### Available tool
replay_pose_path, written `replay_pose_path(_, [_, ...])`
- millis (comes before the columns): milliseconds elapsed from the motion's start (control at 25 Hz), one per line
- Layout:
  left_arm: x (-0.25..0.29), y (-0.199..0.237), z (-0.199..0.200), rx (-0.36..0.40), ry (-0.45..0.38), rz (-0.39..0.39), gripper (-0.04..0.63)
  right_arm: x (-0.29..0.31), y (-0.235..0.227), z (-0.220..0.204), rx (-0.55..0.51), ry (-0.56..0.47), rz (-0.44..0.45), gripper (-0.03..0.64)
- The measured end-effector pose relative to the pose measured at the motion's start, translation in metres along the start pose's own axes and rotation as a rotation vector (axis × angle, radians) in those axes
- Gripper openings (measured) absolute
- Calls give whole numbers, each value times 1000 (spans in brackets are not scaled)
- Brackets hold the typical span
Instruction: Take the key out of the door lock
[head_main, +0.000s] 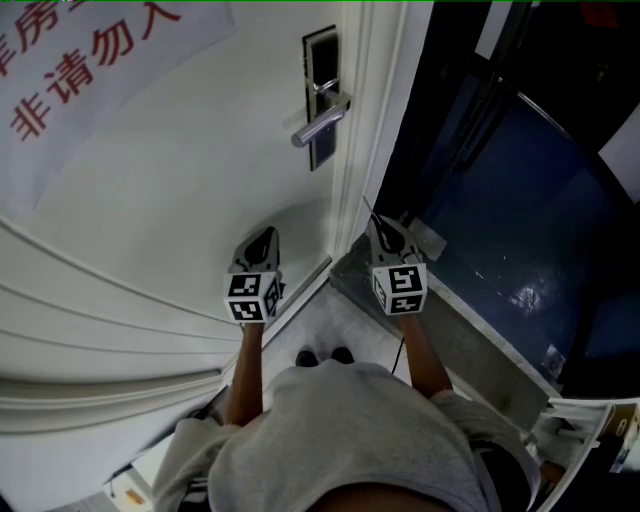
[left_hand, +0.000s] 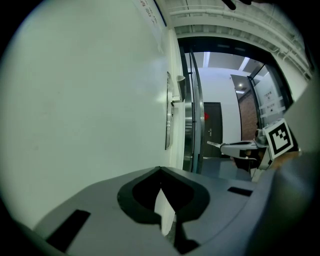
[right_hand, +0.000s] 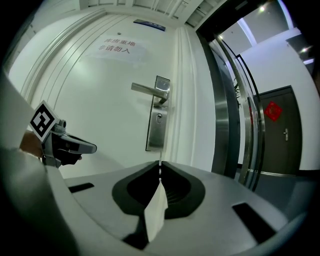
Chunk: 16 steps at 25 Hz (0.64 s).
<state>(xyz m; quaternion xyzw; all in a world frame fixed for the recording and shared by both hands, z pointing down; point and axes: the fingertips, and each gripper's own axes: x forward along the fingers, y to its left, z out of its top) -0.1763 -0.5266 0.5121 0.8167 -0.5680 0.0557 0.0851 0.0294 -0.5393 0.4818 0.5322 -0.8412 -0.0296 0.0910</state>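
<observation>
I judge this to be the approach step: nothing is gripped yet. My left claw (head_main: 262, 236) and right claw (head_main: 381, 226) both hang low in front of the white painted door (head_main: 180, 190), well below the lock. Both claws are closed tip to tip, and neither holds anything.

The key should sit in the tall brushed-steel lock plate (right_hand: 157, 114), at the small keyhole (right_hand: 158, 117) under the silver lever handle (right_hand: 148, 90). From here that spot is too small for me to make out the key itself.

The next move, as I see it, is to raise the right claw to the keyhole, part its jaws, and close them on the key's head. Then I would draw it straight out along its own axis, after turning it back if it sits rotated.

The lever handle juts out just above the keyhole, so I would come in from below or from the side. The moulded white door frame (head_main: 362, 130) and the dark glass panel (head_main: 500, 210) crowd my right. A paper notice with red lettering (head_main: 90, 60) hangs on the door, well apart from the lock.
</observation>
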Motion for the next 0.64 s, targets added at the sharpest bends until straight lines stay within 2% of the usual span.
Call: replay_pose_path(640, [6,-3,1,4,-7,-15,18,3,5,1,-8,11,6,31])
